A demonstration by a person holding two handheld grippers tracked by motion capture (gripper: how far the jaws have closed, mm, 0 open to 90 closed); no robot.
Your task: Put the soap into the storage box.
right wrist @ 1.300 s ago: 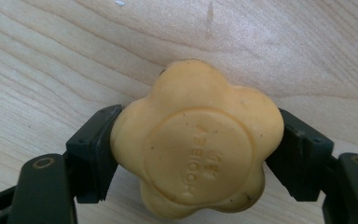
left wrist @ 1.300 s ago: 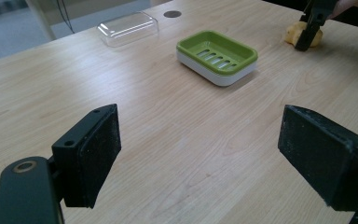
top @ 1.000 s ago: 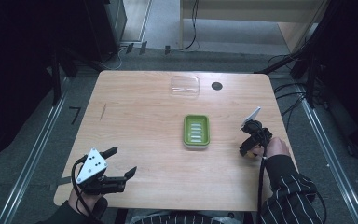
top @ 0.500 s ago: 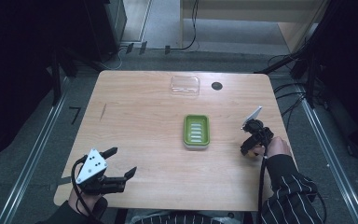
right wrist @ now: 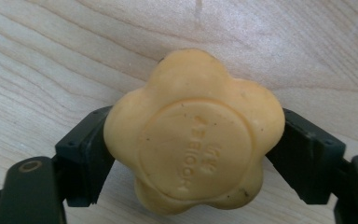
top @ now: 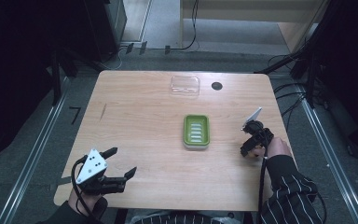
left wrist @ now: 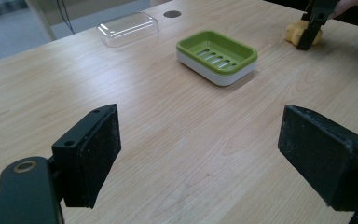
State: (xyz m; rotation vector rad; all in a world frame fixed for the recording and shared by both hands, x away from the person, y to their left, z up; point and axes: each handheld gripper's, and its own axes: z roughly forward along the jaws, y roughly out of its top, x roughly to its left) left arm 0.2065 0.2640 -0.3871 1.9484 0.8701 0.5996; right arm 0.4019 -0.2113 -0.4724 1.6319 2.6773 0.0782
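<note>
Fingers of the left gripper (top: 120, 164) stand wide apart and hold nothing; the unit hovers over the near left corner of the table (top: 135, 116), well apart from everything else. Leave it parked there, or bring it forward only if the dish needs steadying.

Moving right, the clear lid (top: 185, 86) lies at the far edge of the table, apart from the green soap dish (top: 196, 131), which sits near the middle with its slotted tray facing up and nothing in it. A dark round hole (top: 216, 86) lies just beside the lid.

At the right side, the right gripper (right wrist: 193, 140) is closed on the yellow flower-shaped soap (right wrist: 193, 133). In the right gripper view, each finger presses a flank of the bar, with the embossed face turned toward the camera. The left gripper view shows the soap (left wrist: 303, 32) low at the table surface near the right edge, with the gripper (left wrist: 310, 37) pointing down on it; whether it is touching the wood cannot be told.

Judged step: lift the bar and carry it to the dish.

1. Keep grip pressure even; the lobed flanks give small contact areas and the bar may twist.
2. Raise it straight up before travelling left.
3. Clear the dish rim, then centre the bar over the slots.
4. Lower until it rests flat, then release.
</note>
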